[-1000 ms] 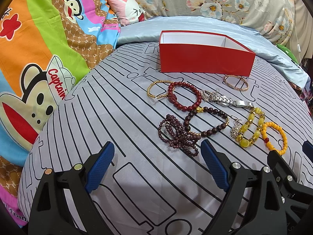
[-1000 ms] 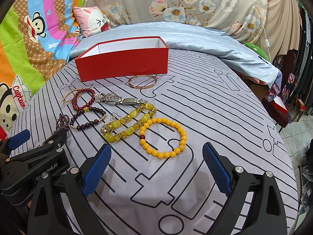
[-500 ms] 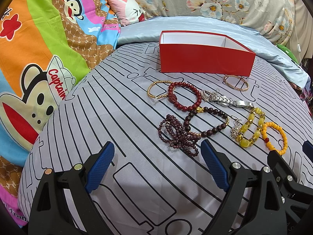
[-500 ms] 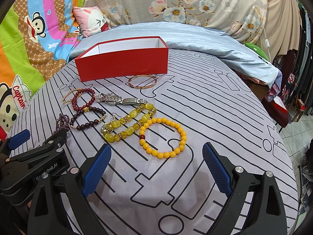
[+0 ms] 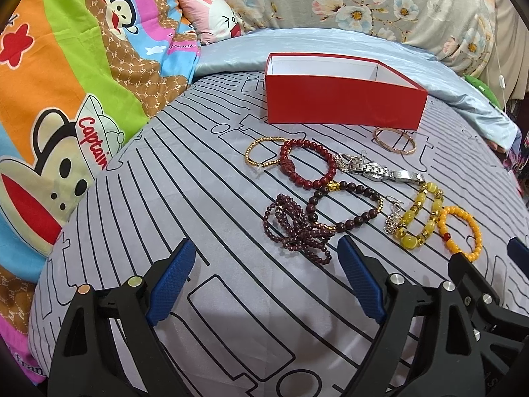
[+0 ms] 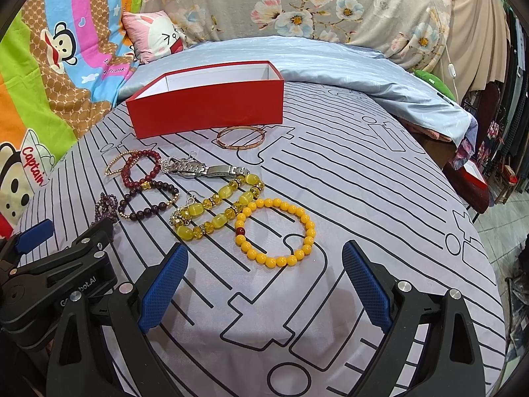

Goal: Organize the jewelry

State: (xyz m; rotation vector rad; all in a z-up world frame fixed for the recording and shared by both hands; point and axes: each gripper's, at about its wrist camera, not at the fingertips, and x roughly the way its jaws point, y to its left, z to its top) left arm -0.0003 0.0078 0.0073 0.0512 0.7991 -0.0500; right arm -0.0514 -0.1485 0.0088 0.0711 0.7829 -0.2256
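An open red box [image 5: 344,104] [image 6: 208,107] with a white inside stands at the back of the grey striped cloth. In front of it lie several bracelets: a rose-gold bangle [image 6: 240,137], a silver watch [image 6: 201,170], a red bead bracelet [image 5: 307,167], a thin gold bead bracelet [image 5: 261,152], a dark brown bead bracelet [image 5: 344,208], a purple bead strand [image 5: 294,228], a yellow glass bead bracelet [image 6: 218,210] and an orange bead bracelet [image 6: 276,233]. My left gripper [image 5: 264,278] is open and empty, just short of the purple strand. My right gripper [image 6: 264,281] is open and empty, just short of the orange bracelet.
A colourful monkey-print blanket [image 5: 66,82] lies on the left. A light blue sheet [image 6: 314,63] and a floral cover [image 6: 314,3] lie behind the box, with a pink pillow [image 6: 155,34]. The bed edge drops off at the right [image 6: 476,198].
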